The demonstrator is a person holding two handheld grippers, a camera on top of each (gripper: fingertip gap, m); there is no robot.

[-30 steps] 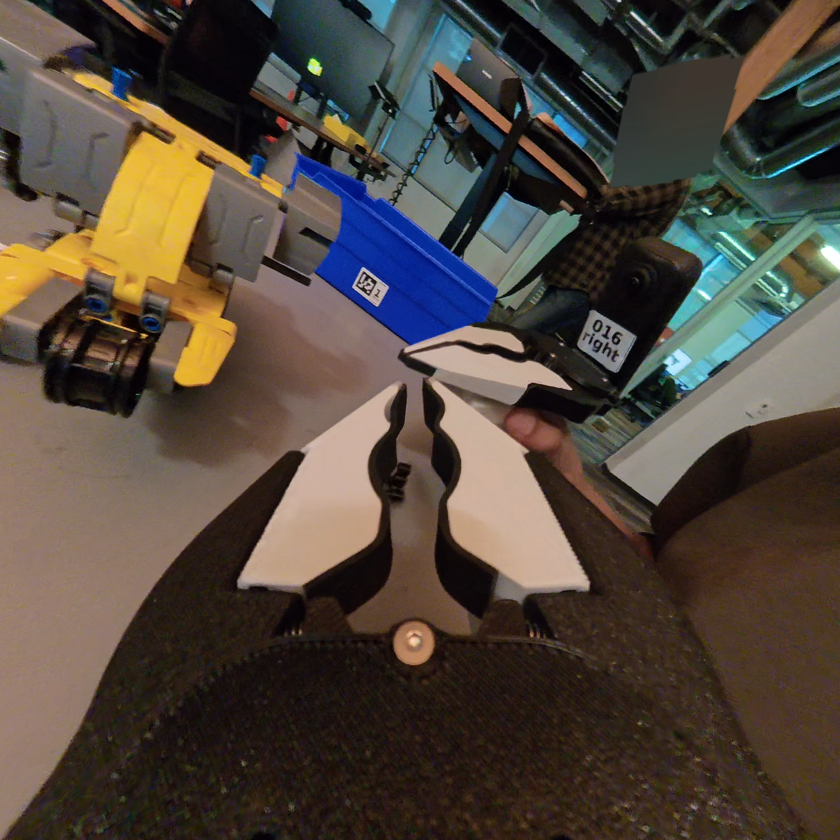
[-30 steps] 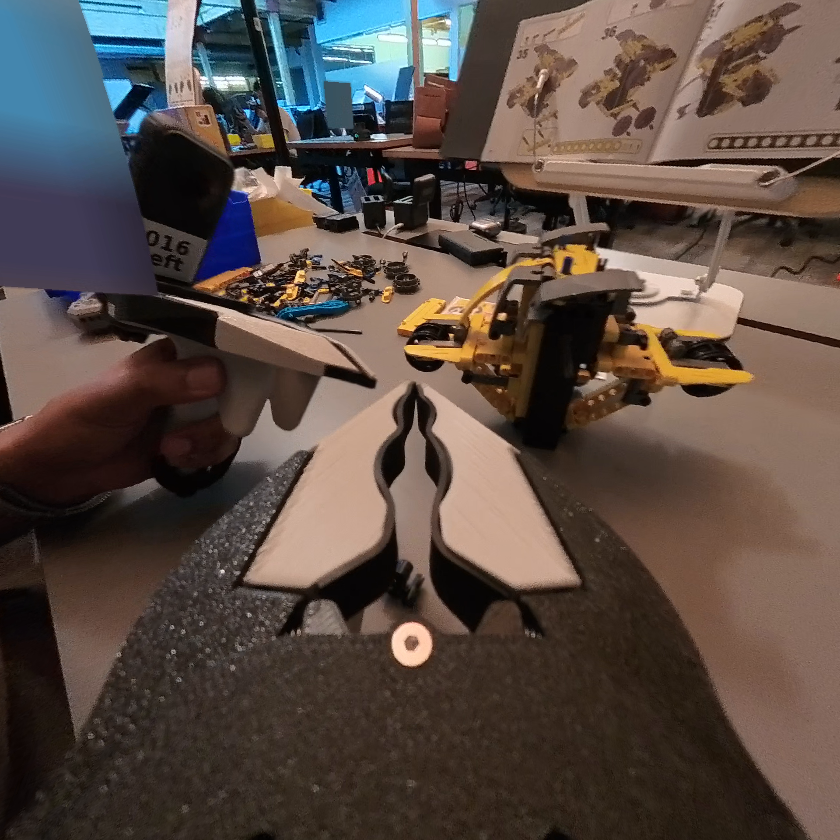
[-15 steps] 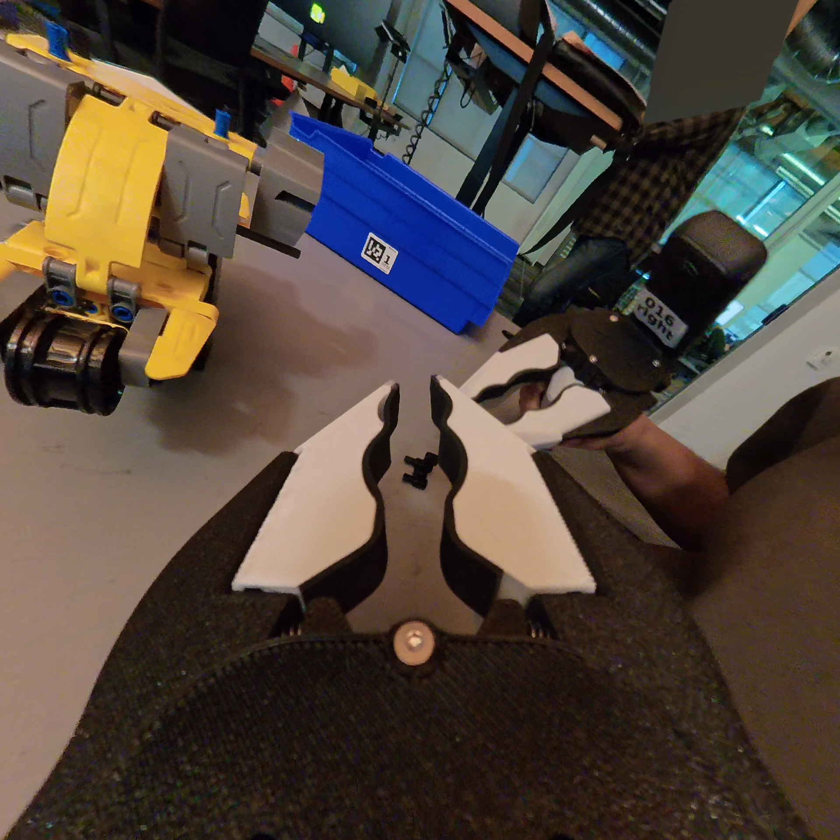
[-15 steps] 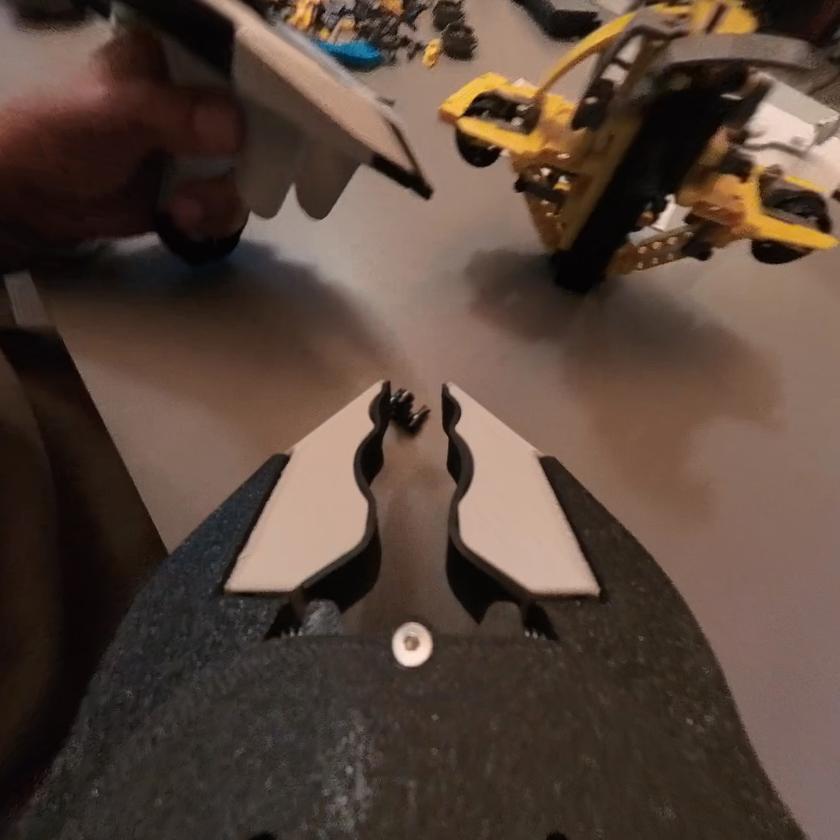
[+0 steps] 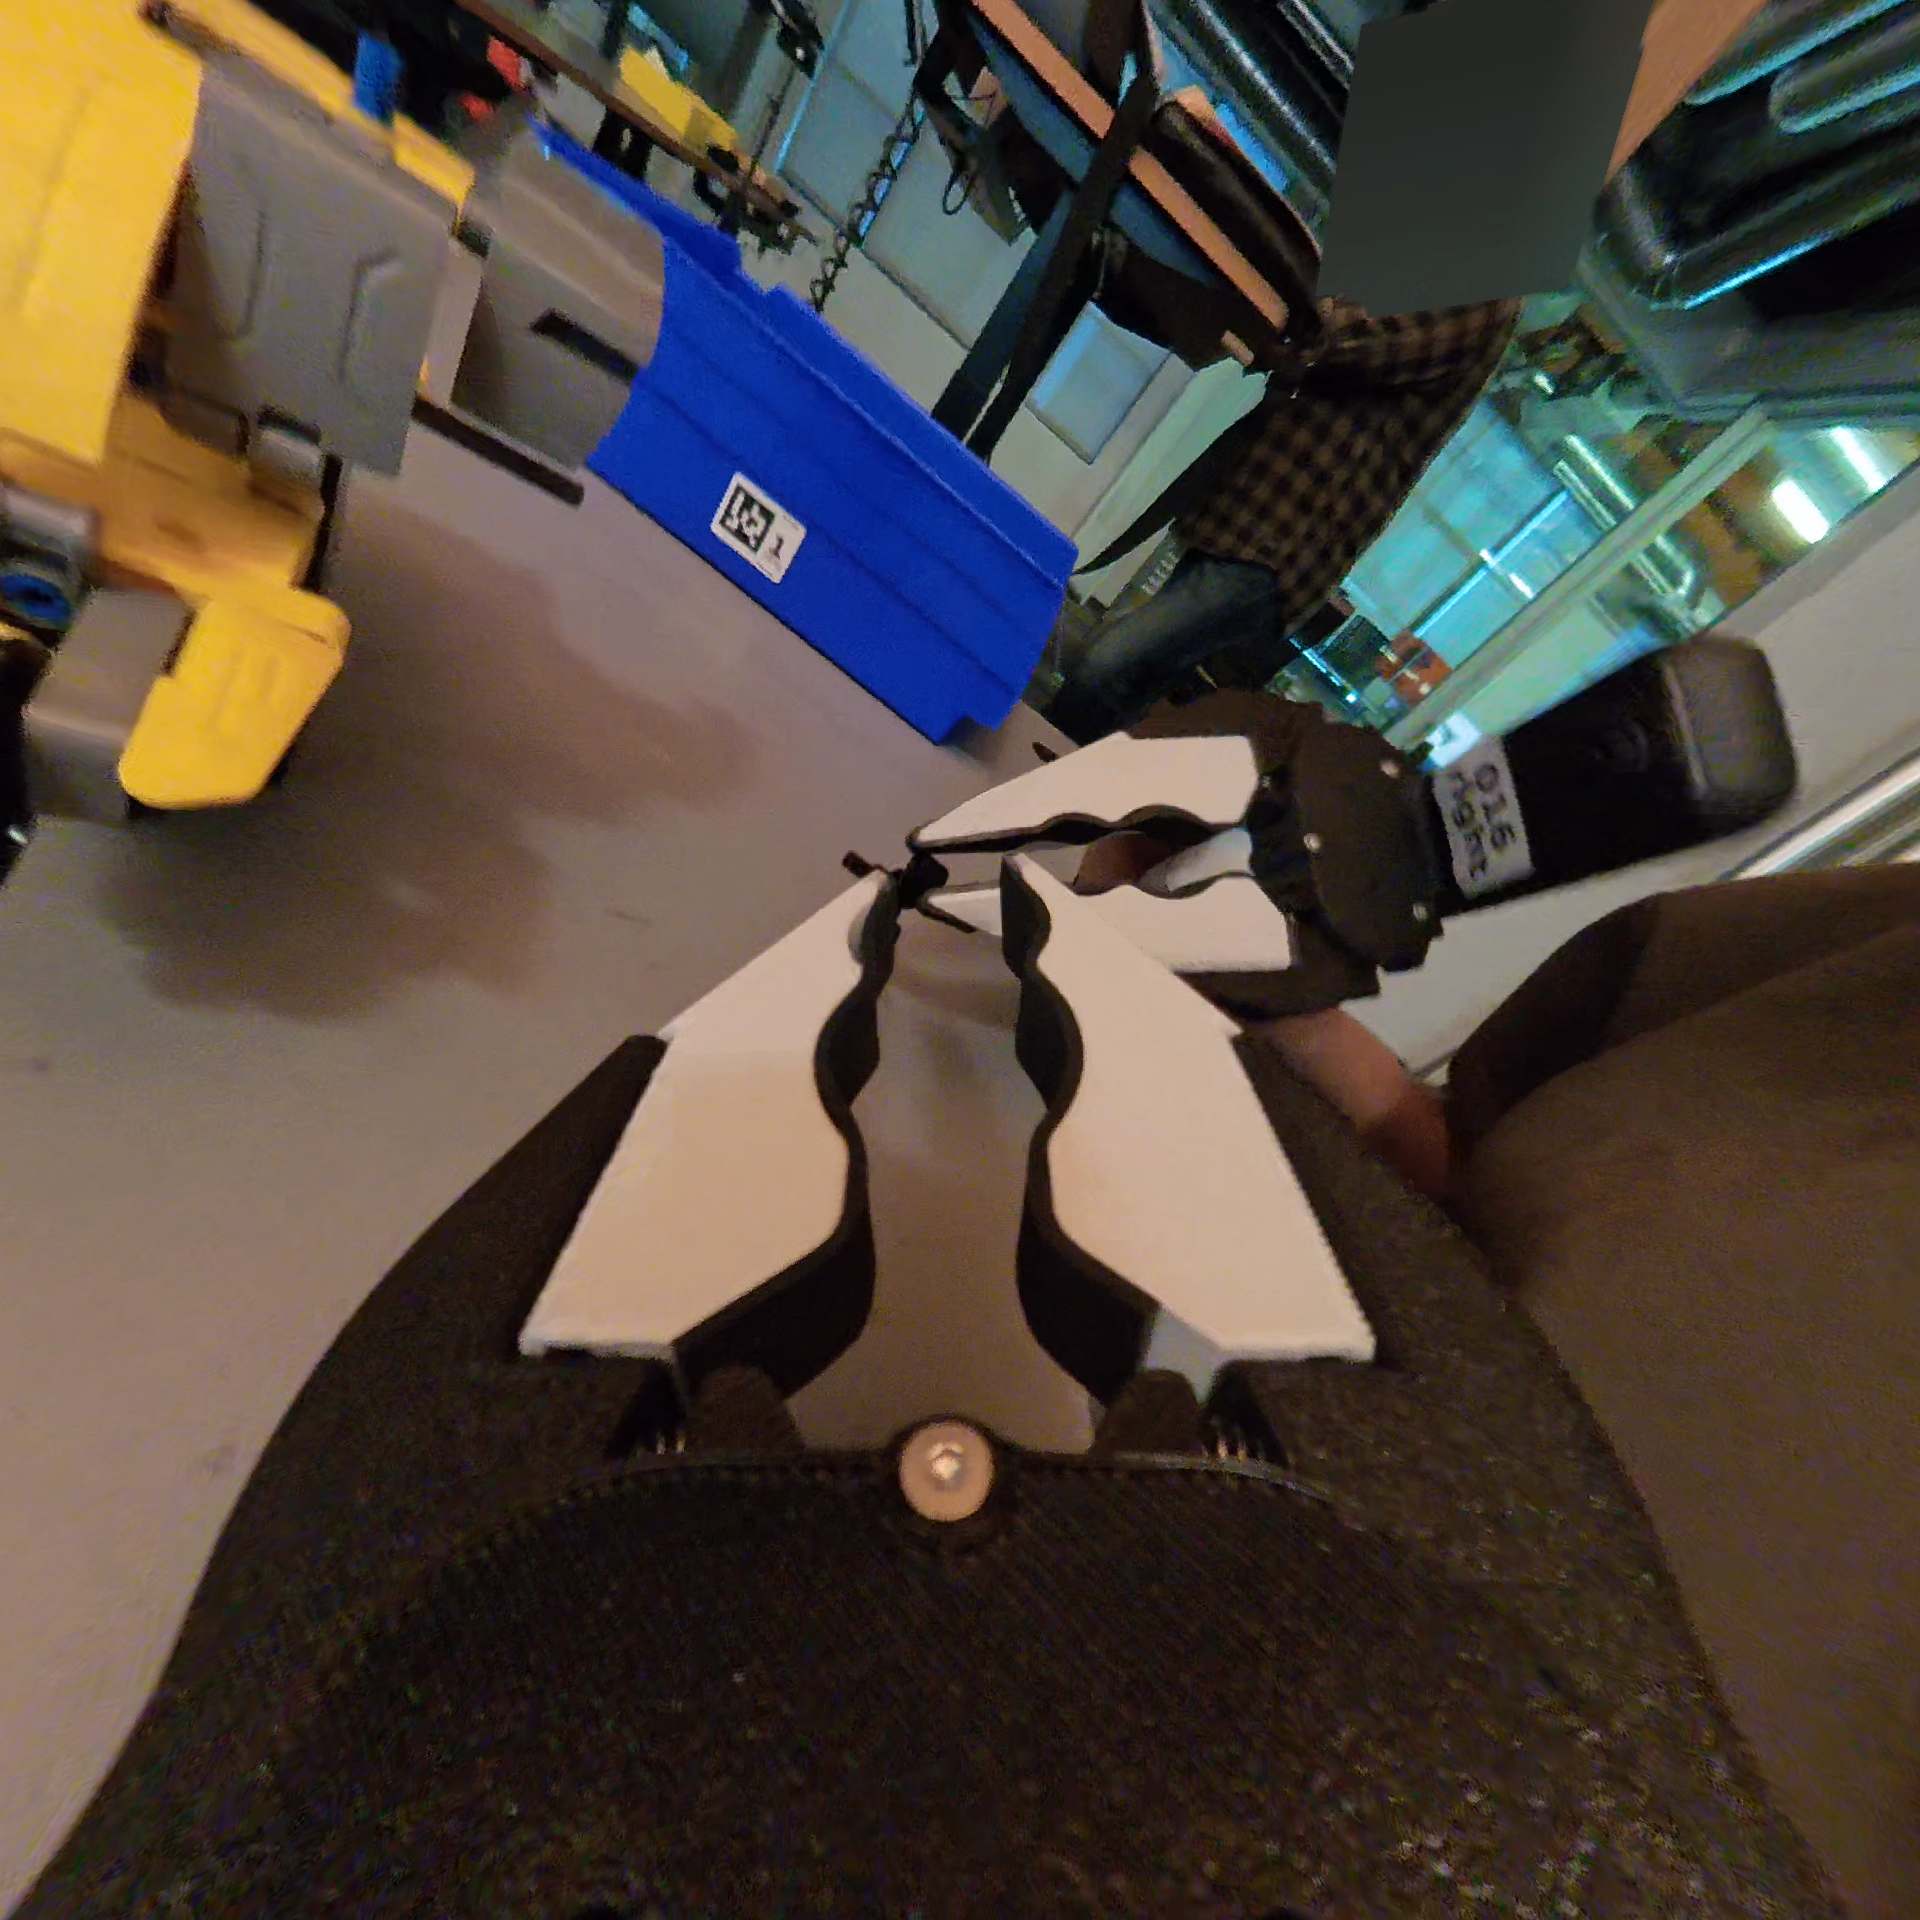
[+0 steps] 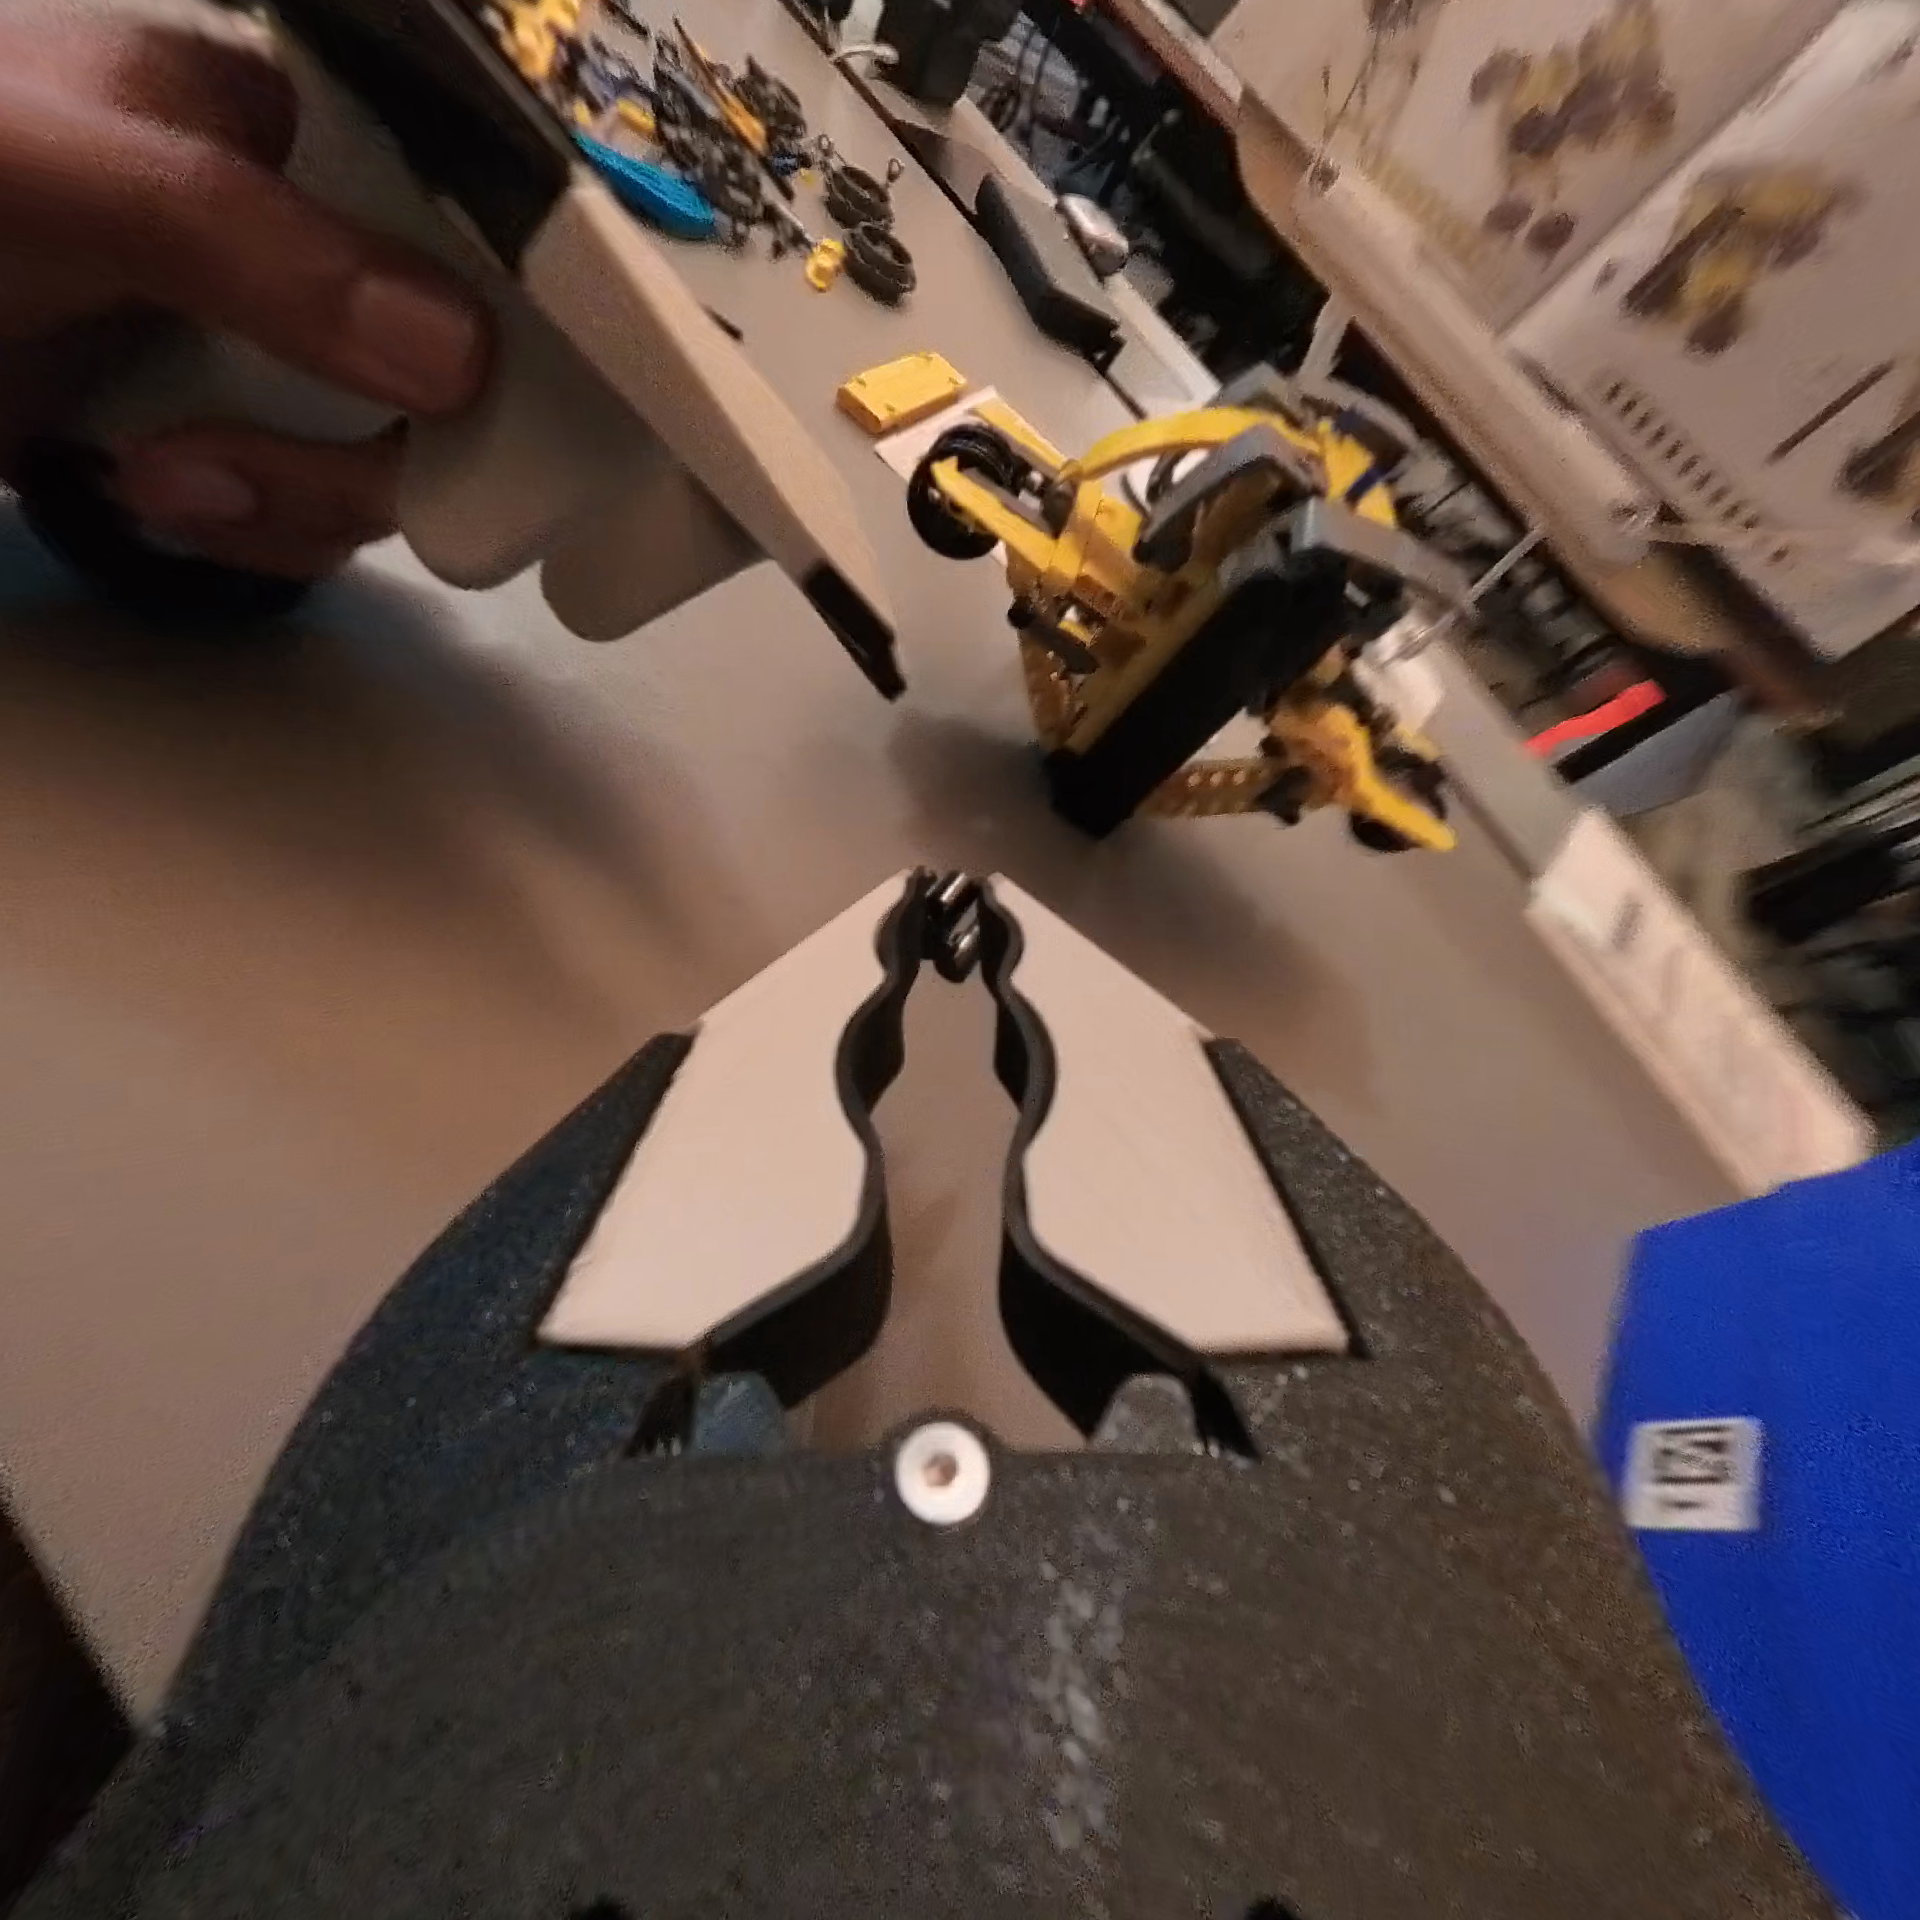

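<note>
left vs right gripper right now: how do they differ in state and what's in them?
The right gripper is shut on a small black connector piece at its tips; the left gripper is open with nothing between its fingers. In the left wrist view the right gripper lies across the left one's tips, so the piece sits just ahead of the open left fingers. Both have white fingers with black wavy pads and hover over the grey table.
</note>
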